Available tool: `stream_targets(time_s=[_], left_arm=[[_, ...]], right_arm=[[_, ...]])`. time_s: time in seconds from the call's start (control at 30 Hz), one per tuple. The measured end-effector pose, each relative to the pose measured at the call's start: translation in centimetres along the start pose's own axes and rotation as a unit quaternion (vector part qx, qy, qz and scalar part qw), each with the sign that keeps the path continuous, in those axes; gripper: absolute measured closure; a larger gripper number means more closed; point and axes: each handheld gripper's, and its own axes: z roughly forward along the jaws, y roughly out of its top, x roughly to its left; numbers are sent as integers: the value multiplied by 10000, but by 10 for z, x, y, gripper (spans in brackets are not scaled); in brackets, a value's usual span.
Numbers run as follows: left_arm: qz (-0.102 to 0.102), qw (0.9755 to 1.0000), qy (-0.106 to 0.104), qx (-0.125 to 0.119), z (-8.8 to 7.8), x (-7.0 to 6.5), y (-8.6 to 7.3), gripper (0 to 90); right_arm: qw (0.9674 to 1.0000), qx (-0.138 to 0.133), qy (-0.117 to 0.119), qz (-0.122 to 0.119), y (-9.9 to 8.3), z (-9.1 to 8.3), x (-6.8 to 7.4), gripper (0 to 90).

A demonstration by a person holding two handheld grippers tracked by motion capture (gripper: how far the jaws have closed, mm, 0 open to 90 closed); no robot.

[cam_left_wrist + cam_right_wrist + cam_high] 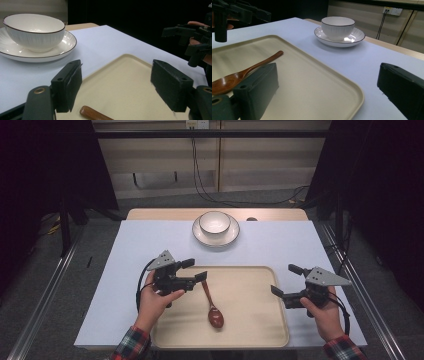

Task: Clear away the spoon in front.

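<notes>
Lying on the beige tray at lower centre of the high view, the wooden spoon is pointing its handle toward the left claw. That claw is standing released, nothing between its jaws, the handle tip just below them. The right claw, also released, is hovering at the tray's right edge. A bowl is sitting on a plate at upper centre of the worktop.
</notes>
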Motion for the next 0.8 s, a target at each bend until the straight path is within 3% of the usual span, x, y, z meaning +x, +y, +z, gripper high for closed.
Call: stream_targets(time_s=[0.43, 0.5, 0.63, 0.8], left_arm=[[42, 10000, -4, -44, -11, 6, 5, 159], [6, 10000, 29, -67, -13, 6, 5, 148], [165, 9998, 119, 36, -18, 8, 7, 129], [152, 9997, 211, 17, -21, 9, 6, 107]], right_arm=[[10000, -5, -37, -17, 0, -1, 0, 32], [10000, 4, -69, -25, 0, -1, 0, 32], [10000, 7, -49, -32, 1, -3, -1, 32], [9999, 22, -108, -84, 1, -3, 0, 33]])
